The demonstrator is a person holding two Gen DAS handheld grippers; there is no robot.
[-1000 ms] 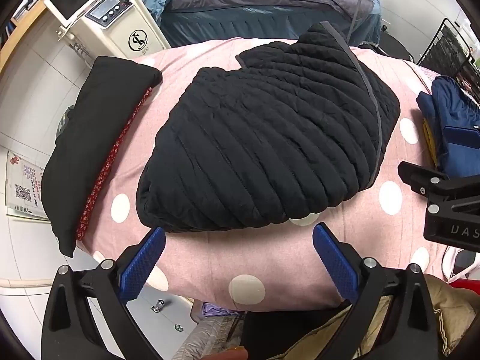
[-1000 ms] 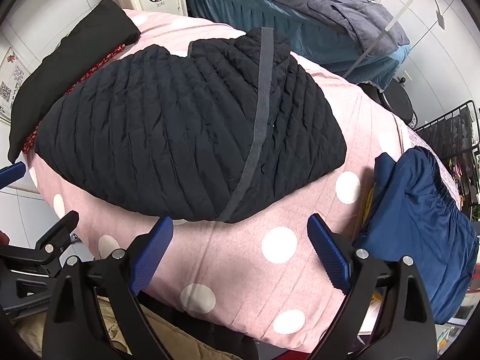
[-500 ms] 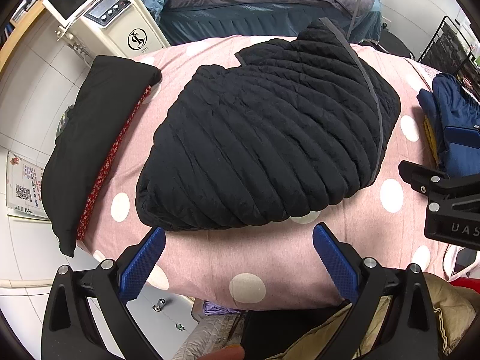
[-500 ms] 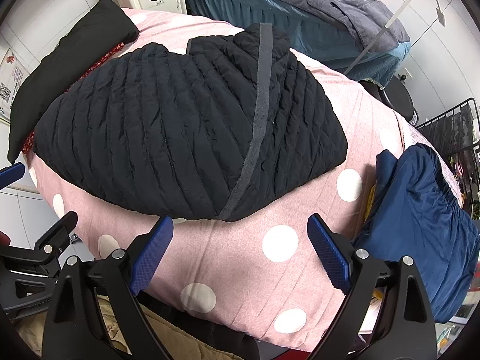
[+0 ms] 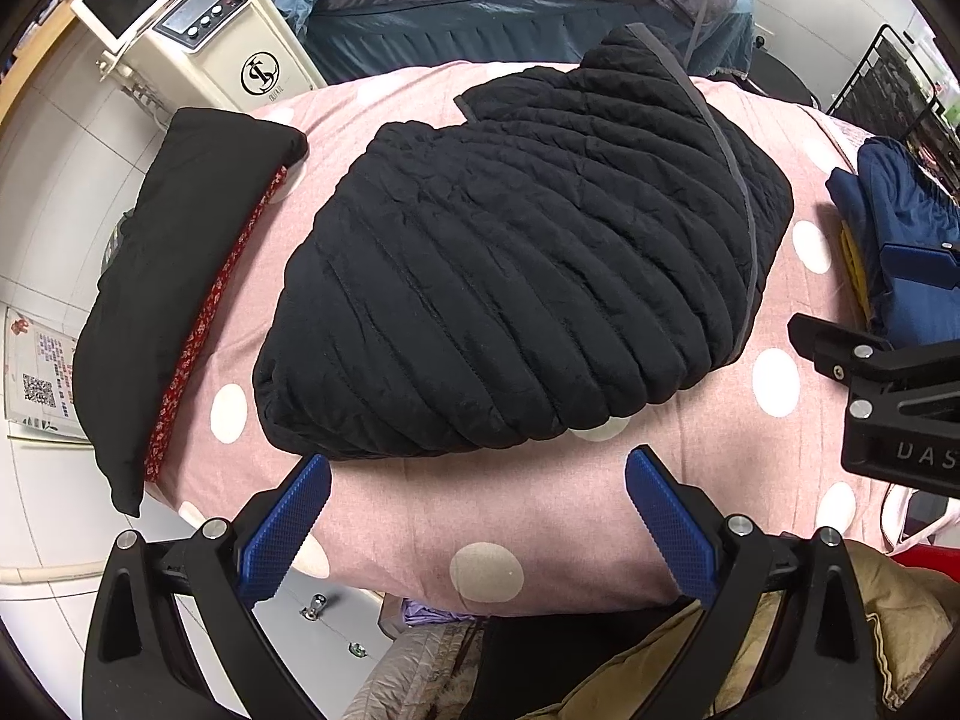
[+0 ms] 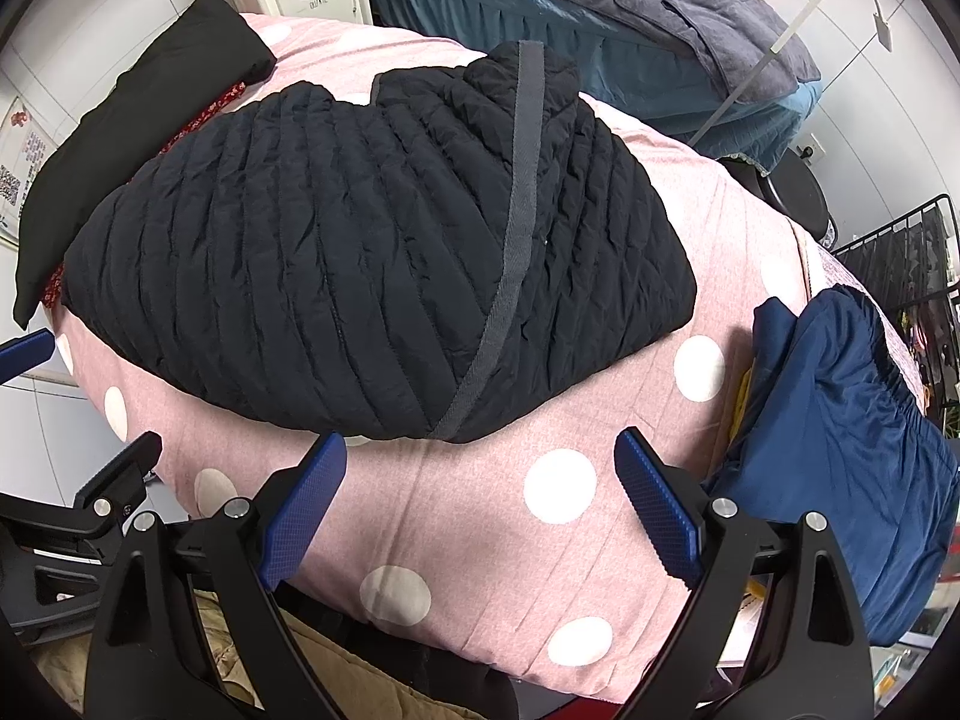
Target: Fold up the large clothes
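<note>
One folded jacket on the pink bed

The dotted pink bed (image 5: 540, 516) carries one black quilted jacket (image 5: 516, 276) in the middle, one black folded piece (image 5: 180, 252) left, one blue garment (image 6: 840, 420) right. Left tool (image 5: 477, 513) and right tool (image 6: 480, 498) hang apart, empty.

A black quilted jacket (image 5: 528, 276) with a grey strip lies on pink, white-dotted bedding (image 5: 540, 516). Left, a black cloth (image 5: 180, 252) edged red; right, navy clothes (image 6: 840, 480).
</note>
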